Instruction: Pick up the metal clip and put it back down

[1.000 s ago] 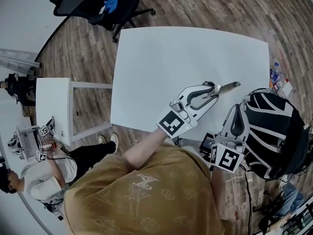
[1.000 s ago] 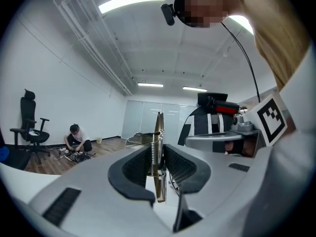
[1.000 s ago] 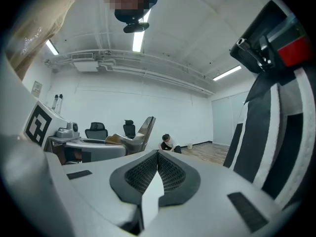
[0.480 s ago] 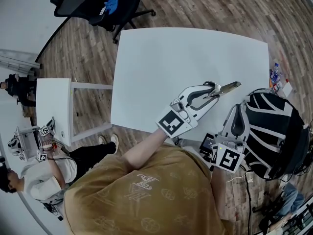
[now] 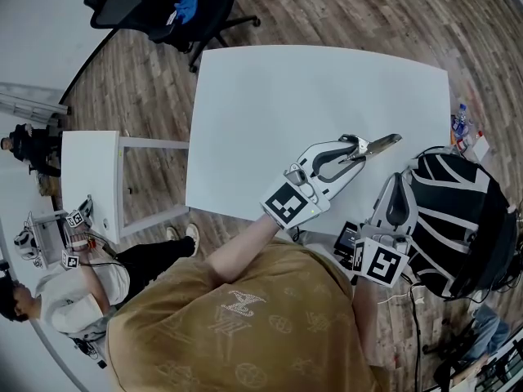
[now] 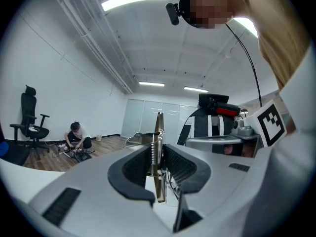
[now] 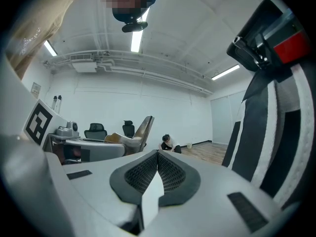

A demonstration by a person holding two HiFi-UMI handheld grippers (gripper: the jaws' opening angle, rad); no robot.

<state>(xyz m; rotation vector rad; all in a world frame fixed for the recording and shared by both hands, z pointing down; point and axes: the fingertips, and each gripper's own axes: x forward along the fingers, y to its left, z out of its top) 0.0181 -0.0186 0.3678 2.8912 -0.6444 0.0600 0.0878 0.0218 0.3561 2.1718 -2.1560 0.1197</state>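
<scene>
The metal clip (image 5: 381,145) is a flat silver spring clip that sticks out past my left gripper (image 5: 356,149) over the right part of the white table (image 5: 270,104). In the left gripper view the clip (image 6: 158,154) stands on edge between the ribbed pads (image 6: 178,166), which press on it; my left gripper (image 6: 159,168) is shut on it. My right gripper (image 5: 399,183) hangs off the table's near right corner beside a backpack. In its own view, my right gripper (image 7: 157,171) has its pads closed together with nothing between them, and the clip (image 7: 141,128) shows at the left.
A black and white backpack (image 5: 458,219) stands right of the table, close to my right gripper. A black office chair (image 5: 163,6) is at the far left corner. A small white side table (image 5: 86,178) and a seated person (image 5: 73,292) are at the left.
</scene>
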